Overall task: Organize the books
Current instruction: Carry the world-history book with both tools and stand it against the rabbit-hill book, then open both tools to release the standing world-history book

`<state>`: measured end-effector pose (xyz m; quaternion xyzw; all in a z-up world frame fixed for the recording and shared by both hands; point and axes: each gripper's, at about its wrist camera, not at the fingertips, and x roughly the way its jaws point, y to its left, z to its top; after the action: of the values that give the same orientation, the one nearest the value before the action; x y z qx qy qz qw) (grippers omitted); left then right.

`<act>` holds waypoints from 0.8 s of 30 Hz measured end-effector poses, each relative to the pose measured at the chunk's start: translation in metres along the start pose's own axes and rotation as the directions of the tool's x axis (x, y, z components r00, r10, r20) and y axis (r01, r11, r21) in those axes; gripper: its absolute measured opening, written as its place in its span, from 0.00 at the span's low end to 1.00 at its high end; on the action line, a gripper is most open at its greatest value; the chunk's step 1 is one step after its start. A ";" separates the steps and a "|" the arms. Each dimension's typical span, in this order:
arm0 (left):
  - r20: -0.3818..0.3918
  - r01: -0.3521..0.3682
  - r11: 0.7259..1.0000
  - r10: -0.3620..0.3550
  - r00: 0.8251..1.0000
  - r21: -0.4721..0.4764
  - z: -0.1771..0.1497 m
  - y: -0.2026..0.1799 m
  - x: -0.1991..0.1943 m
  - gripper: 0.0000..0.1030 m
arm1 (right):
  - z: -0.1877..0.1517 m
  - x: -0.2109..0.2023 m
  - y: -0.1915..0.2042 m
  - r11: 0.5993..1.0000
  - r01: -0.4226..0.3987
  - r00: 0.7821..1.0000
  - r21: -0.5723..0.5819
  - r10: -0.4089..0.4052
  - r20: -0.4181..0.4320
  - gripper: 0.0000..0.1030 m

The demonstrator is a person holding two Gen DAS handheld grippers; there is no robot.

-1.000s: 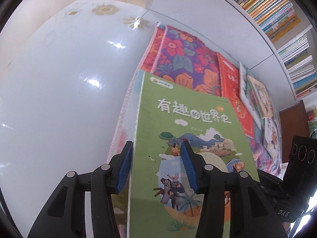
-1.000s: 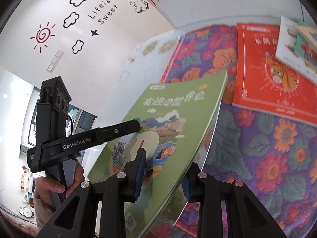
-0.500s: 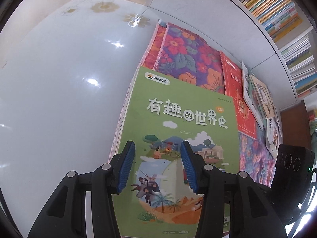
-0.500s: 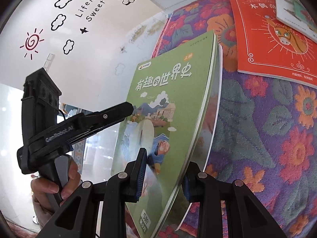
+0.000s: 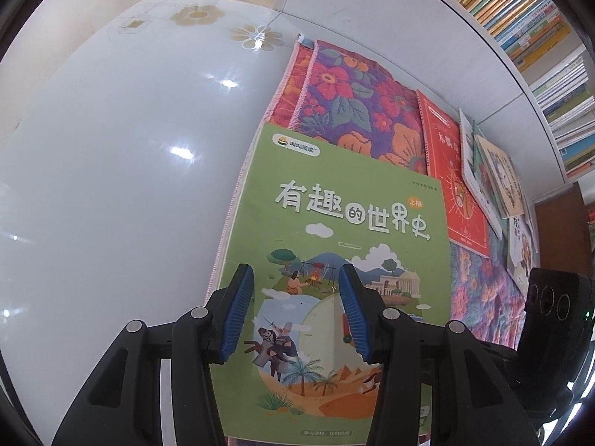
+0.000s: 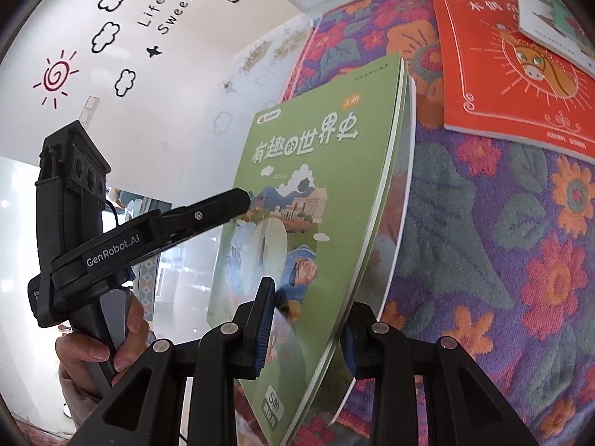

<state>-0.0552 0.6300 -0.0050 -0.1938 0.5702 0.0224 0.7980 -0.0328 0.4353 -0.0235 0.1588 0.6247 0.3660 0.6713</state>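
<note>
Fingers on the right gripper (image 6: 303, 330) are pinching the near bottom corner of the green world-history book (image 6: 316, 204), one blue pad on the cover and the other tucked behind the pages, so that hand is doing the holding. On the left gripper (image 5: 295, 312) the fingers (image 5: 238, 308) stand apart with a gap between them, looking down on the cover. From the right wrist view one left finger reaches to the cover's left side, but I can't tell if it actually presses on it or just hovers.

What the next move hangs on: the book is tilted up on its spine-side edge over the floral cloth (image 6: 502, 260), cover facing the left gripper, long axis running away from both grippers toward the orange donkey book (image 6: 513, 67). A second thin white-edged book or sheet (image 6: 403, 193) sits right behind it, touching. The right hand is plainly the nearer one, already gripping; the left comes in from the open glossy table (image 5: 111, 186) side.

Pose-wise, the left gripper points steeply down at the cover, and the person's hand (image 6: 96, 353) wraps its handle low. The right one angles down less sharply, along the book's length.

My guess is the book gets laid flat or squared up next. Risk is the floppy cover bending at that corner pinch.
</note>
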 end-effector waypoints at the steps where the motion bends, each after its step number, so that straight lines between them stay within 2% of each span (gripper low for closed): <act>1: 0.000 -0.011 1.000 0.011 1.000 0.000 0.001 -0.001 0.000 0.43 | -0.001 -0.001 -0.001 1.000 0.004 1.000 0.007 -0.004 -0.005 0.31; 3: -0.007 -0.046 0.999 0.046 0.999 0.017 0.002 -0.005 0.001 0.43 | -0.003 -0.004 -0.004 1.000 0.007 1.000 0.025 -0.007 -0.002 0.31; 7: -0.013 -0.052 0.998 0.053 0.999 0.038 0.002 -0.011 0.002 0.43 | -0.004 -0.010 -0.010 0.999 0.008 1.000 0.051 -0.008 0.000 0.31; 13: -0.021 -0.063 0.997 0.064 0.998 0.052 0.001 -0.024 0.003 0.43 | -0.004 -0.020 -0.015 0.998 0.061 0.998 0.025 -0.061 -0.006 0.31; 17: -0.022 -0.068 0.995 0.070 0.997 0.068 0.000 -0.036 0.003 0.43 | -0.006 -0.036 -0.022 0.999 0.033 0.999 0.040 -0.034 0.030 0.31; 24: -0.027 -0.063 0.994 0.066 0.997 0.092 -0.003 -0.066 0.007 0.43 | -0.011 -0.061 -0.035 0.999 0.035 0.997 0.041 -0.038 0.066 0.31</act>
<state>-0.0386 0.5664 0.0070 -0.1390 0.5886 0.0194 0.7962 -0.0306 0.3665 -0.0045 0.1729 0.6119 0.3356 0.6951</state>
